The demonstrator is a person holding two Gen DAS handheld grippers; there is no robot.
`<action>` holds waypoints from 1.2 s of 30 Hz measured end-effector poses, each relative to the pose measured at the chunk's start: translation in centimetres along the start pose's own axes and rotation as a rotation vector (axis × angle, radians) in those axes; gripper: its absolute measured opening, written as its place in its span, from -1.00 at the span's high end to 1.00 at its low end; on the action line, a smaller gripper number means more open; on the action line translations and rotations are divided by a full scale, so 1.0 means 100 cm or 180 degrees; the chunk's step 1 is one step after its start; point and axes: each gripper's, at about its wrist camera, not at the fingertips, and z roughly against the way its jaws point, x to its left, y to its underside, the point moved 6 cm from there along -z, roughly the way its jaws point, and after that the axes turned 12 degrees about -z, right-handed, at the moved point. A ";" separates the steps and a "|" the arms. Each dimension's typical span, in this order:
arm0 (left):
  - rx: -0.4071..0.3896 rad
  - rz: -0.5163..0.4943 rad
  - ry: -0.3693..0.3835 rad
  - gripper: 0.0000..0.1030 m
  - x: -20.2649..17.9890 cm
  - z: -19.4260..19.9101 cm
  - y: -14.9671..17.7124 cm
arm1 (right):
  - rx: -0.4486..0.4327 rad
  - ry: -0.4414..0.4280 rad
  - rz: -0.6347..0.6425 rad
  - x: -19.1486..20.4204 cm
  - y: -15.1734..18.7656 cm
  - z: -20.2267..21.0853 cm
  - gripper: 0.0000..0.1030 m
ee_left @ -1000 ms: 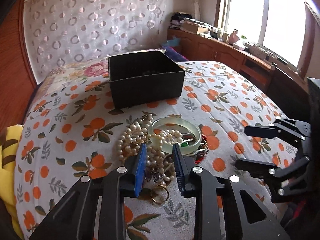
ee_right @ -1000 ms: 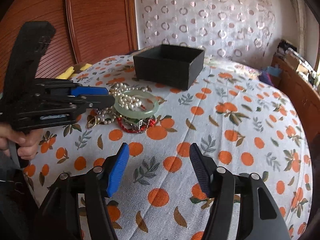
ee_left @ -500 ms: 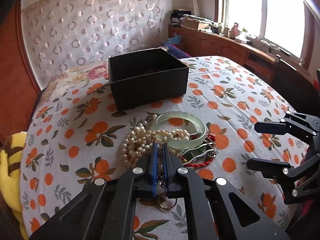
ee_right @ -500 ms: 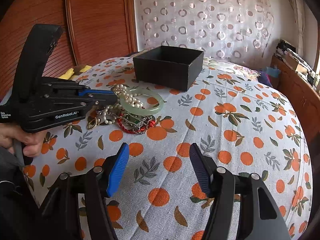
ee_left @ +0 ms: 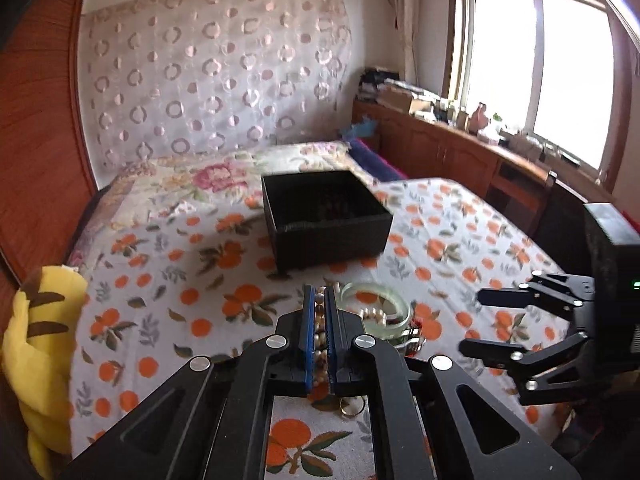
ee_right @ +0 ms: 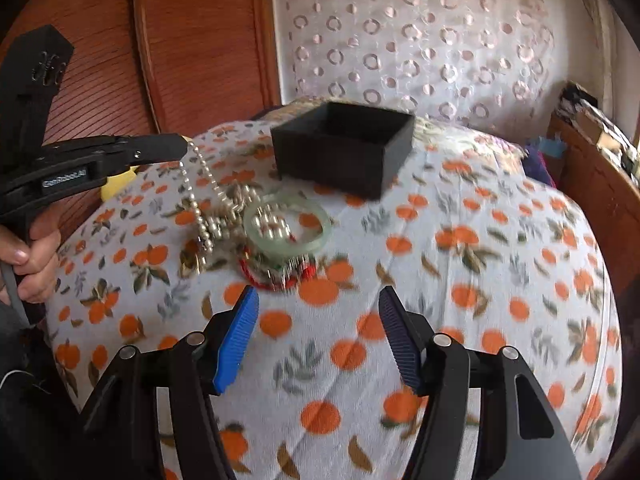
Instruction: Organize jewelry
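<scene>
My left gripper (ee_left: 319,308) is shut on a pearl necklace (ee_left: 319,332) and lifts it above the jewelry pile. In the right wrist view the left gripper (ee_right: 180,146) is raised at the left and the pearl strand (ee_right: 196,196) hangs from it down to the pile. A pale green bangle (ee_right: 288,226) lies on the pile, with a red cord bracelet (ee_right: 276,278) under it. A gold ring (ee_left: 352,408) lies below the left fingers. The open black box (ee_left: 324,216) stands behind the pile. My right gripper (ee_right: 316,334) is open and empty, in front of the pile.
The orange-print cloth (ee_right: 480,280) covers the surface. A yellow plush toy (ee_left: 36,344) lies at the left edge. A wooden headboard (ee_right: 200,40) and a lace-covered wall stand behind. A wooden cabinet (ee_left: 460,156) runs under the window on the right.
My left gripper closed on the pearl necklace and rose, pulling the strand up from the pile. The right gripper stayed open in about the same place.
</scene>
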 end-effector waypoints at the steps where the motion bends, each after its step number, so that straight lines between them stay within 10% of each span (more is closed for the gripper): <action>1: -0.0041 0.0004 -0.0026 0.93 0.002 0.004 -0.004 | 0.0009 -0.0005 0.0015 0.002 -0.004 -0.002 -0.26; 5: -0.0152 0.0007 -0.0087 0.93 0.008 0.014 -0.016 | 0.0051 -0.0107 0.0037 0.007 -0.022 -0.019 -0.55; 21: -0.0363 0.0036 -0.0284 0.93 0.038 0.033 -0.043 | 0.0563 -0.0480 -0.0245 0.018 -0.046 -0.088 -0.62; 36: -0.0518 0.0037 -0.0397 0.93 0.051 0.049 -0.071 | 0.0469 -0.0309 -0.0014 0.022 -0.046 -0.083 -0.44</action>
